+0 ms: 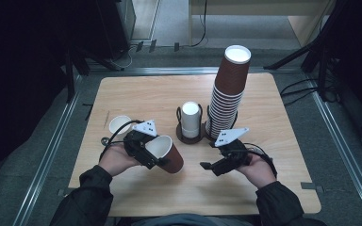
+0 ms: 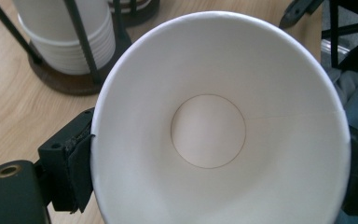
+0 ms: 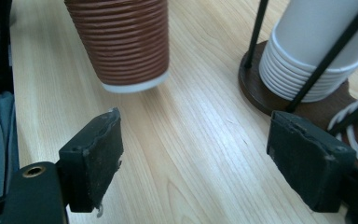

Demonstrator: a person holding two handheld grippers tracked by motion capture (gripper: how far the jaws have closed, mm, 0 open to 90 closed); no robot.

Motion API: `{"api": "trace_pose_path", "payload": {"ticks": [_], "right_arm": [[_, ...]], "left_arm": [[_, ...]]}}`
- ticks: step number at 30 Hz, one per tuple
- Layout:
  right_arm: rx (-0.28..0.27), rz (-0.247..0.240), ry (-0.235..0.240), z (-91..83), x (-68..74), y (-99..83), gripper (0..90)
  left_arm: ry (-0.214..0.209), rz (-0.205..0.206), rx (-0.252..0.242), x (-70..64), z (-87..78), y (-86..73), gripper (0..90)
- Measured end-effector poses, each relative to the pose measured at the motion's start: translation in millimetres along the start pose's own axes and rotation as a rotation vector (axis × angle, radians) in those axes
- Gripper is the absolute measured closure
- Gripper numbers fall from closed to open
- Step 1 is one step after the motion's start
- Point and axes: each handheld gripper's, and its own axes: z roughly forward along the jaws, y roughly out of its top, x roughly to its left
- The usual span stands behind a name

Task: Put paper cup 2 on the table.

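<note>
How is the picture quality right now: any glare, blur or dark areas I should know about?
High view: table evenly lit, surroundings nearly black. Left gripper view: the cup inside is bright white, slightly washed out. Right gripper view: soft sheen on the wood, brown cup and claw pads sharp.

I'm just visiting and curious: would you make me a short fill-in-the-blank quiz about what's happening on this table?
1. The left hand-held gripper holds a brown paper cup whose inside is ____.
2. The right hand-held gripper has its jaws ____, with nothing between them.
3. The tall stack of brown cups stands to the ____ of the short stack of white cups in the high view.
4. A single white cup sits on the ____.

Missing words: white; open; right; table
</note>
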Motion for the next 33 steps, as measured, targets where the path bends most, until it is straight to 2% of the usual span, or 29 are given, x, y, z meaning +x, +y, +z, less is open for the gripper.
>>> {"api": "trace_pose_path", "payload": {"ticks": [7, 15, 19, 28, 33], "right_arm": [[0.004, 0.033, -0.028, -5.4, -5.6, -4.3, 19.1], [0.014, 0.033, -0.034, -7.5, -9.4, -7.6, 19.1], [0.015, 0.03, -0.032, -6.5, -12.2, -6.6, 19.1], [0.018, 0.022, -0.028, -4.1, -16.2, -3.9, 19.1], [0.032, 0.018, -0.02, 0.1, -17.1, -2.2, 19.1]], "left_arm": [[-0.001, -0.014, 0.001, 5.2, -7.1, -7.6, 8.1], [0.044, -0.042, 0.022, 9.1, -17.8, -19.1, 7.9], [0.052, -0.053, 0.033, 10.3, -23.0, -25.5, 7.7], [0.094, -0.078, 0.034, 11.3, -34.9, -36.5, 7.6], [0.118, -0.098, 0.055, 12.5, -39.6, -43.5, 7.5]]}}
